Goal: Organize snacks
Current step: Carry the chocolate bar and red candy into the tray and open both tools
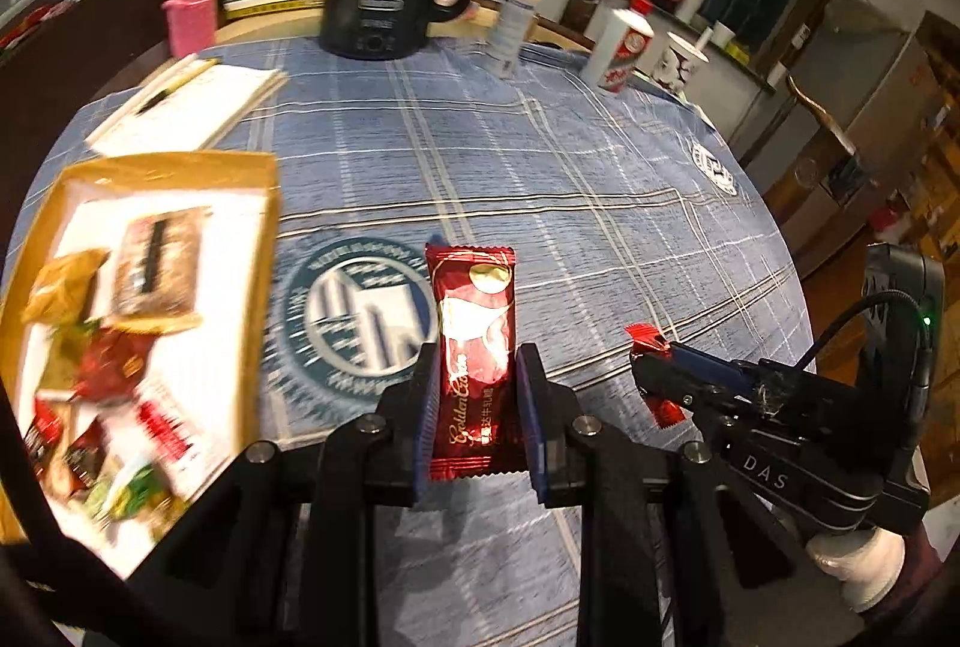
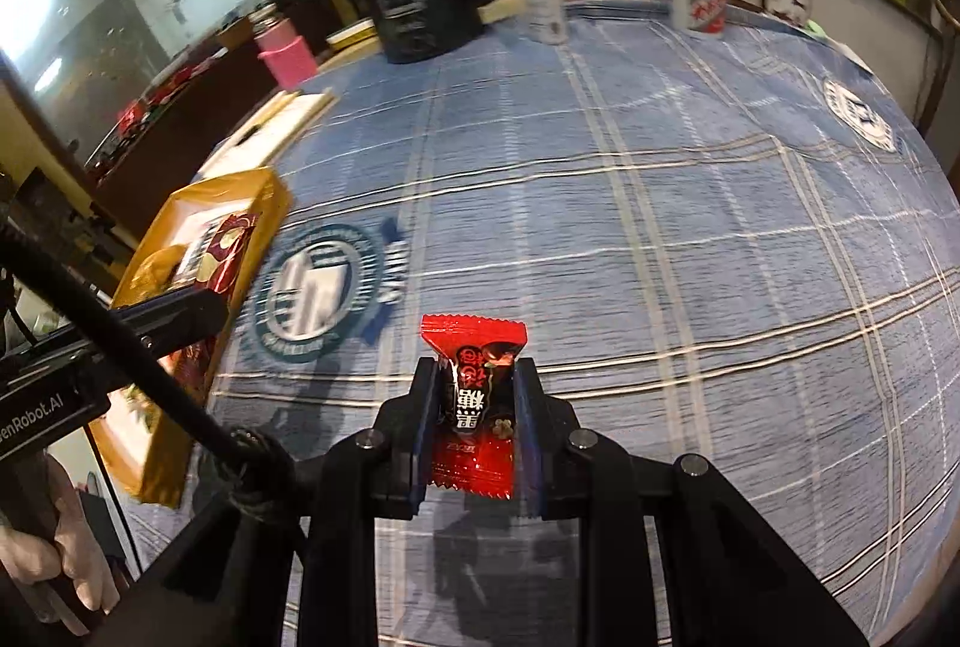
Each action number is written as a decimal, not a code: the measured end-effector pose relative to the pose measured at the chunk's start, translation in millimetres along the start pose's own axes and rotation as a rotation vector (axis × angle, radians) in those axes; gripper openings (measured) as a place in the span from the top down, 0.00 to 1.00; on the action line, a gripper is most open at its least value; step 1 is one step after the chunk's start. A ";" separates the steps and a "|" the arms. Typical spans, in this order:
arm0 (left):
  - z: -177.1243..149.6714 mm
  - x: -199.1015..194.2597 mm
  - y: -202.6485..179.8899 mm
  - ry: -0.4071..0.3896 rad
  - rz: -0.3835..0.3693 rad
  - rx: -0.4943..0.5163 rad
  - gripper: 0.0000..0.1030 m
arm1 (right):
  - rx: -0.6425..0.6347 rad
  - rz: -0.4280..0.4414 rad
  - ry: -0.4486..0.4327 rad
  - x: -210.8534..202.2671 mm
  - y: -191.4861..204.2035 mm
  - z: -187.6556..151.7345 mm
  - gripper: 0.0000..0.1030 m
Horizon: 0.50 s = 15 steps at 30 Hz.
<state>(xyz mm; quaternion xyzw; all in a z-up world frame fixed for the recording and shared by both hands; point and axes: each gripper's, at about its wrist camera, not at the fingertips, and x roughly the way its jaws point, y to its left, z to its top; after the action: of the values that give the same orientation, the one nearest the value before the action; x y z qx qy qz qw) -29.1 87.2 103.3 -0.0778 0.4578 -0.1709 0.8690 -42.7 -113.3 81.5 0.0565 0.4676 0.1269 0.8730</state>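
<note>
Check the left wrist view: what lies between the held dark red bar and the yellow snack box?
Only cloth: the blue plaid tablecloth with its round printed emblem separates the dark red bar in the left gripper from the yellow box.

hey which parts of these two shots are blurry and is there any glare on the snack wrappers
Left wrist view: the yellow box is motion-smeared, while the dark red wafer pack in the left tool is sharp with glints on its foil. Right wrist view: the box and tablecloth streak, and the red candy in the right tool shows small highlights.
</note>
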 end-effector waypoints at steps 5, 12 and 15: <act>-11.7 -24.5 31.4 -0.015 0.025 -0.049 0.74 | -0.039 0.028 -0.002 -1.7 37.1 -3.4 0.77; -28.8 -56.4 71.8 -0.035 0.064 -0.104 0.74 | -0.090 0.062 -0.012 -1.9 82.8 -3.2 0.77; -33.9 -67.0 86.2 -0.041 0.080 -0.119 0.74 | -0.108 0.077 -0.014 -1.2 100.1 -3.3 0.77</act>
<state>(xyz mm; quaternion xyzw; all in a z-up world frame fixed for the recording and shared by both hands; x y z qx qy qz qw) -72.5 192.8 110.4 -0.1144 0.4522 -0.1072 0.8780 -63.0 -17.5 102.4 0.0280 0.4514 0.1851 0.8724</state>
